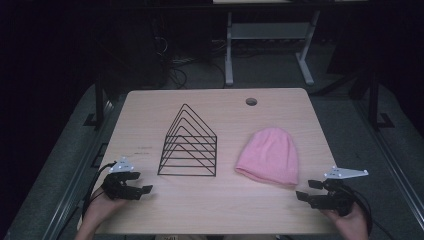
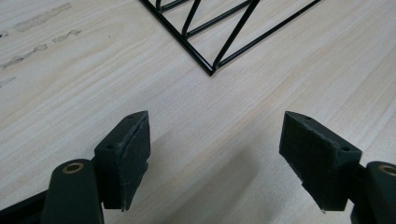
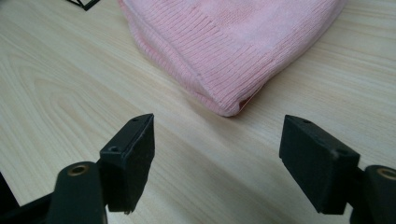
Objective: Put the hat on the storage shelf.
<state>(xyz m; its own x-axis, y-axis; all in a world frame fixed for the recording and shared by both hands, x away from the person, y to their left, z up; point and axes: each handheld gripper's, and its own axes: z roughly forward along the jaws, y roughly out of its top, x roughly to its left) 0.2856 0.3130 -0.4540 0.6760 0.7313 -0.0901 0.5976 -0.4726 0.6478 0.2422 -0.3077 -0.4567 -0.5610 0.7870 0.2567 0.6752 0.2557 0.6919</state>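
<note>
Pale wood table (image 1: 210,200) — pink ribbed knit beanie (image 1: 269,156), lying flat.

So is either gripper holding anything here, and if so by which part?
Nothing is held. The left gripper is open over bare table near the wire rack; the right gripper is open just short of the pink beanie.

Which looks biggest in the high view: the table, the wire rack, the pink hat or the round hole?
1. Table
2. Wire rack and pink hat: about alike, so I won't rank them.
3. Round hole
</note>
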